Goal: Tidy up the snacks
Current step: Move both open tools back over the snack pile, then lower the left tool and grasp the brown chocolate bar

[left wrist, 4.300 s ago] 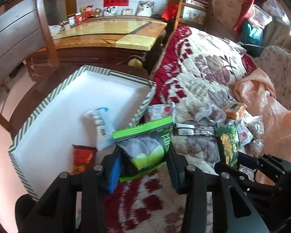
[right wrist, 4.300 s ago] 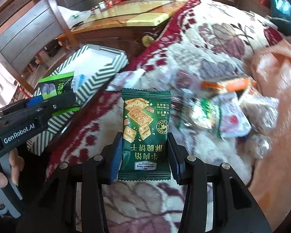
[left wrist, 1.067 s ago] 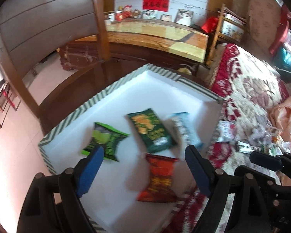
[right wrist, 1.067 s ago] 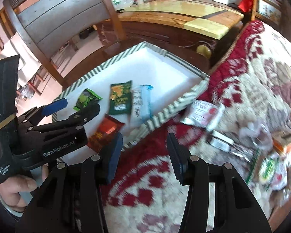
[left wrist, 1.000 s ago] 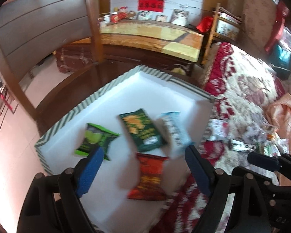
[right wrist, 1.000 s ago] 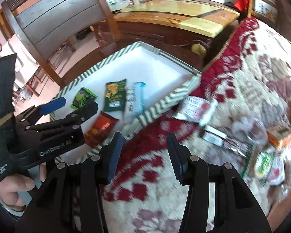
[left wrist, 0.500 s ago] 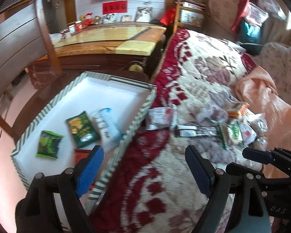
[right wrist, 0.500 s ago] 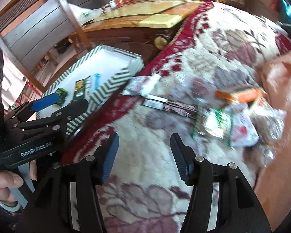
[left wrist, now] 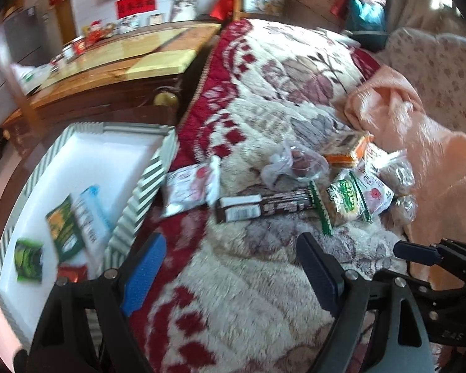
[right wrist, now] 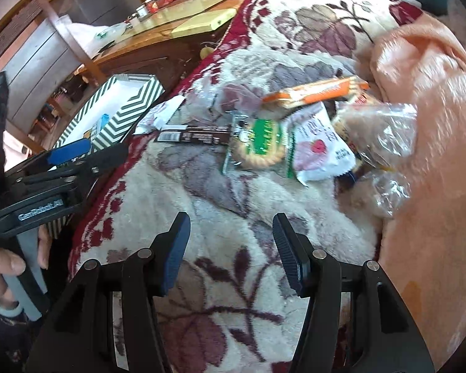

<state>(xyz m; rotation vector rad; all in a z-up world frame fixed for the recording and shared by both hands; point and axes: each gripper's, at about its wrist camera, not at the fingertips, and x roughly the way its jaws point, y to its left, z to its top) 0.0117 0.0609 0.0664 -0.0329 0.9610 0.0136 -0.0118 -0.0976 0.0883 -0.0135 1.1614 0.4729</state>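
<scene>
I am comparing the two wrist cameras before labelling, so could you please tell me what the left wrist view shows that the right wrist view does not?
Only the left wrist view shows the box's white floor with four packets in it, among them the lime-green packet and the red packet. Only the right wrist view shows the left gripper from outside, open, with a hand holding it. Both show the brown bar, the green biscuit pack and the orange pack on the blanket.
</scene>
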